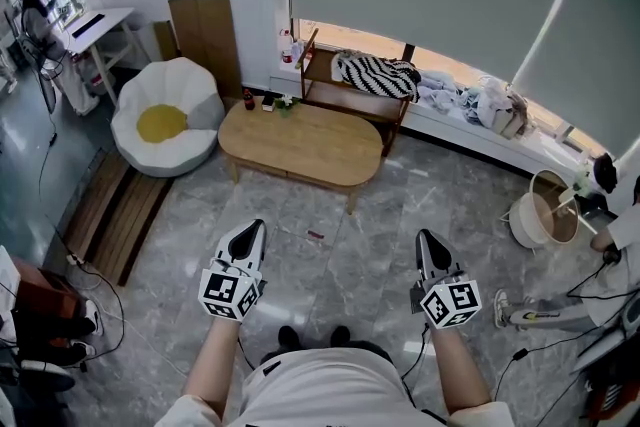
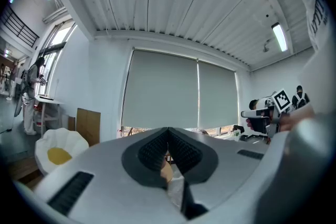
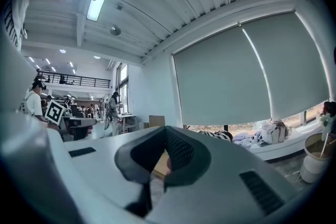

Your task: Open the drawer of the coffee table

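The left gripper (image 1: 254, 231) and the right gripper (image 1: 429, 240) were held level and side by side over the grey stone floor (image 1: 330, 215), each in one hand, at the lower middle of the head view. The jaws of the left gripper were closed together, pad against pad, with nothing clamped between them. The jaws of the right gripper were likewise closed together and empty.

The coffee table (image 1: 300, 143) was located at 12 o'clock from the grippers, well apart from both, and was touched by neither. Its oval wooden worktop was seen from above, and the drawer could not be made out under the near edge. Small bottles (image 1: 248, 99) were grouped at the 11 o'clock end of the worktop.

A white seat with a yellow centre (image 1: 165, 120) was placed at 10 o'clock, just beside the table. A wooden rack (image 1: 355, 95) carrying a striped cushion (image 1: 375, 72) was set behind the table, at 1 o'clock.
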### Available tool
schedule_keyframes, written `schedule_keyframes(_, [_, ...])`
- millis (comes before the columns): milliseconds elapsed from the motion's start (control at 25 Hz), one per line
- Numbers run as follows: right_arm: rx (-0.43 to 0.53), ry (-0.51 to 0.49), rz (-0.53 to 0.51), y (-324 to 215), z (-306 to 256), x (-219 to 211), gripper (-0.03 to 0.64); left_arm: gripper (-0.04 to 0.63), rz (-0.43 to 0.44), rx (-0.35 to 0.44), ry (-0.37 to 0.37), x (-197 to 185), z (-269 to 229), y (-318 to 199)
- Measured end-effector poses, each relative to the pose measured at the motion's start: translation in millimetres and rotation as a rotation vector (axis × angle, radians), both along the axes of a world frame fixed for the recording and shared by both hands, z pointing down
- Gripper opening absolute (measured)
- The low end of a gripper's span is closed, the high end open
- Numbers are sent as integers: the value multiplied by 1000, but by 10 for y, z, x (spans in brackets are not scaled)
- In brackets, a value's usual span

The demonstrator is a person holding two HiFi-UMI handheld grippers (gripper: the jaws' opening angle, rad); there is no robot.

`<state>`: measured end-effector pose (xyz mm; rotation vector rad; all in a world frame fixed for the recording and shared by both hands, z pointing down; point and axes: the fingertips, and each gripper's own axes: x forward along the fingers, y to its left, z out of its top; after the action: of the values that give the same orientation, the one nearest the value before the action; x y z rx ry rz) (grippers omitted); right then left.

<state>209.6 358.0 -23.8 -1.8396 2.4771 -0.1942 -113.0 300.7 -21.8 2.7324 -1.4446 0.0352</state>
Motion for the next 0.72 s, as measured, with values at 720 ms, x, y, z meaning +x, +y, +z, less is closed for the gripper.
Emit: schedule_keyframes(720, [26,33,-87,-261,24,508,18,20,-63,3,-3,616,61,-3])
